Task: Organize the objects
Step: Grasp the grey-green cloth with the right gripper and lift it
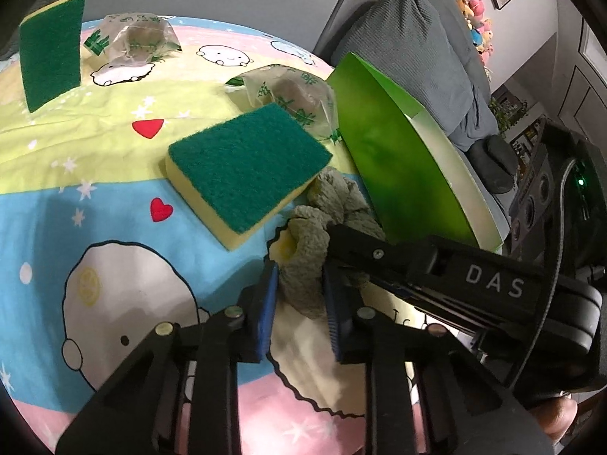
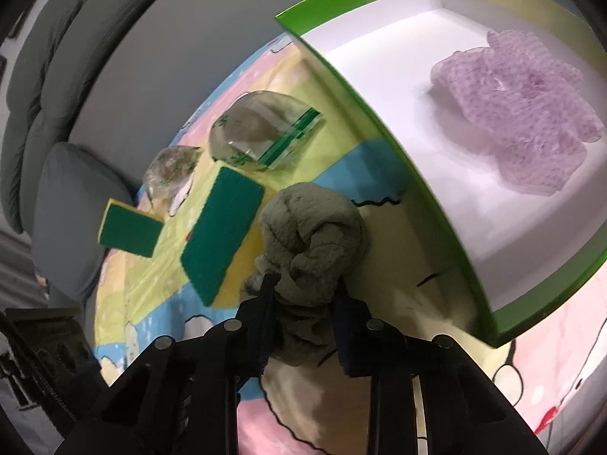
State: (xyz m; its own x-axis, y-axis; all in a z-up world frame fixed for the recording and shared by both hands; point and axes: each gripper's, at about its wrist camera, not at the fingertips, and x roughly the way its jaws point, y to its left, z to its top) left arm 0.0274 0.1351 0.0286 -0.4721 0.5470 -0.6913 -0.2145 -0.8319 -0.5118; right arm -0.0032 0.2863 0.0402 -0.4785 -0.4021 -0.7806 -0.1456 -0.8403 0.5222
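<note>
A grey-green fluffy cloth lies crumpled beside the green box. My left gripper has its blue pads on both sides of the cloth, and my right gripper is closed on the same cloth from the other side; its arm shows in the left wrist view. A purple mesh cloth lies inside the white-lined box. Two green-and-yellow sponges and two clear wrapped packets lie on the cartoon tablecloth.
A grey sofa with cushions stands behind the table, with plush toys on top. The nearer sponge lies just left of the cloth. The table's edge runs along the left in the right wrist view.
</note>
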